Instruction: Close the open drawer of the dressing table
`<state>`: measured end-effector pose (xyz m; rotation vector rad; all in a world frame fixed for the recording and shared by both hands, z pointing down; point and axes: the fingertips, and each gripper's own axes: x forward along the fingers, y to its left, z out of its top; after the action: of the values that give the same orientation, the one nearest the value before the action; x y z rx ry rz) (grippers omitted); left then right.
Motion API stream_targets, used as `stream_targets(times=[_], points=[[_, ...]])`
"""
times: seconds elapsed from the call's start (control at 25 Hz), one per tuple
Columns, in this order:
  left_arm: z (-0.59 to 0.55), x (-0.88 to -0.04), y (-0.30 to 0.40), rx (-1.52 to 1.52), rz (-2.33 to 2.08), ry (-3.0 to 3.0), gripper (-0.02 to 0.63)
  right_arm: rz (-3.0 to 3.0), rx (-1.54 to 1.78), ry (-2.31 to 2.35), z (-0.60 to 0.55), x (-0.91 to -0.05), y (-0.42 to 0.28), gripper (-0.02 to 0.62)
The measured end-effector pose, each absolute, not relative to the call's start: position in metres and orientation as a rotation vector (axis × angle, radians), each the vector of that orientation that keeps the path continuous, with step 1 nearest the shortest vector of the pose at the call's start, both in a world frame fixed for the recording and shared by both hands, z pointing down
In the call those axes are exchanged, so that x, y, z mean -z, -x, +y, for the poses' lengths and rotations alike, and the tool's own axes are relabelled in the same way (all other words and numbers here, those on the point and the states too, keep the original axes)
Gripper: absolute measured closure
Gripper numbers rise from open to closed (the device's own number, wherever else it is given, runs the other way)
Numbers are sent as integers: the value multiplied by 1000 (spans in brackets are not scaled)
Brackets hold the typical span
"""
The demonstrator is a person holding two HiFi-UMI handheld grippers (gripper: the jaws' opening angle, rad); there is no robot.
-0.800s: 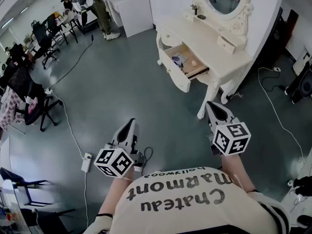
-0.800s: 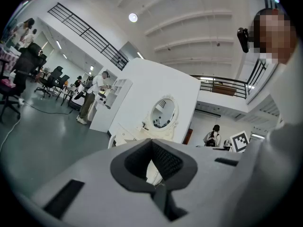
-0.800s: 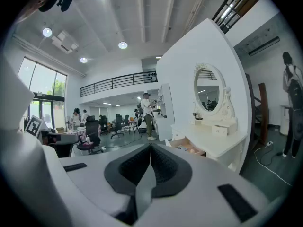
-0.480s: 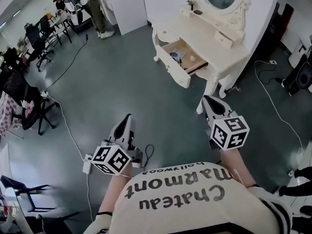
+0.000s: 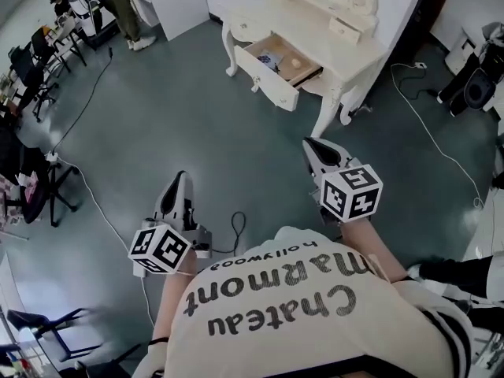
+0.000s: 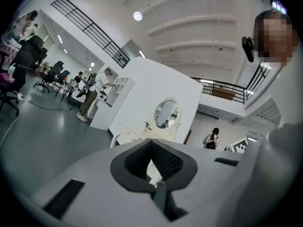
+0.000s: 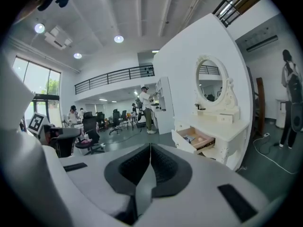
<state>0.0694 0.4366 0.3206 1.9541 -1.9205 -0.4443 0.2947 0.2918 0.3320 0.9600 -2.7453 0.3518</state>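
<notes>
Cream wooden open drawer (image 5: pixel 268 80): likely stiff, free-sliding, push flat front; my left hand-held gripper (image 5: pixel 178 181) and right hand-held gripper (image 5: pixel 312 148) are closed, empty.

A glossy grey-green floor (image 5: pixel 197 132) is filling the head view. At eleven o'clock a person in olive trousers (image 5: pixel 124 10) is standing beside a tall white cabinet (image 5: pixel 179 2). Black wheeled office chairs (image 5: pixel 31 57) are sitting at ten o'clock. A thin white cable (image 5: pixel 437 144) is trailing across the floor at two o'clock.
</notes>
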Motion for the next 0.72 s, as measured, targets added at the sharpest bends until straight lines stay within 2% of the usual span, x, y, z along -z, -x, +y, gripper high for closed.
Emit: stream_targets(times=[0.4, 0.72], points=[[431, -350, -27, 363, -1931, -1912, 597, -2662, -456, -858, 276, -374, -232, 567], [382, -350, 21, 406, -1964, -1867, 597, -2665, -503, -770, 218, -386, -174, 566]])
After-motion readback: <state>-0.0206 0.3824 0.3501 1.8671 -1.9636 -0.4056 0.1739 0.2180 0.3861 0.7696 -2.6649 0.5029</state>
